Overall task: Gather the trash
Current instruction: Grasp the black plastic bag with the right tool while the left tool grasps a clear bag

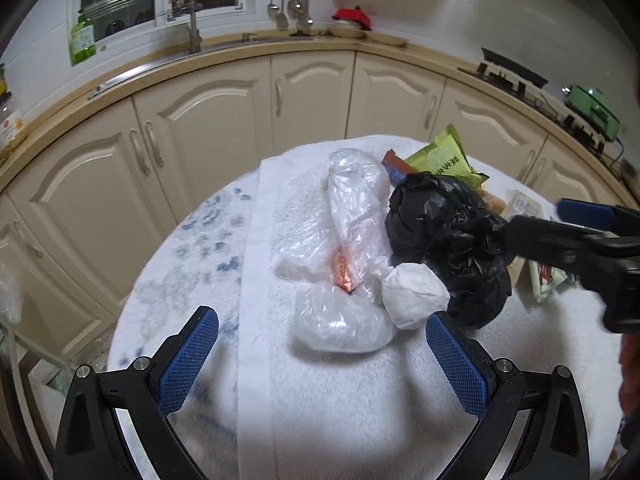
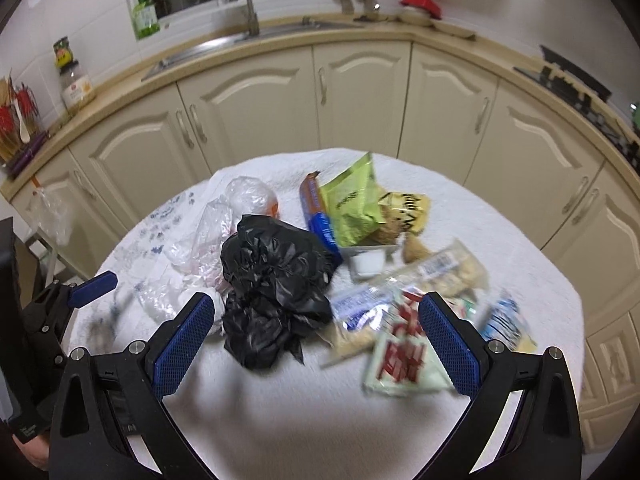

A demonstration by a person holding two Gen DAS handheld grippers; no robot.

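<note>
Trash sits heaped on the white cloth [image 2: 280, 420]: black bag [image 2: 276, 284] mid-table, clear bags [image 1: 352, 236] to its left, wrappers [image 2: 400, 356] to its right. My left gripper [image 1: 322, 354] hovers spread wide before the clear bags; my right gripper [image 2: 316, 344] is spread too, black bag and wrappers just ahead.

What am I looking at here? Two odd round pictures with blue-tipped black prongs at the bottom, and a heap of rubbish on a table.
Those prongs are hand-held grippers, one in each of a person's hands, each with a wide-angle camera looking along its fingers. One picture is from the left gripper, the other from the right gripper. Both are open and hold nothing. On the white cloth-covered table lie a crumpled black bag, clear plastic bags, a green snack packet and other wrappers.
</note>
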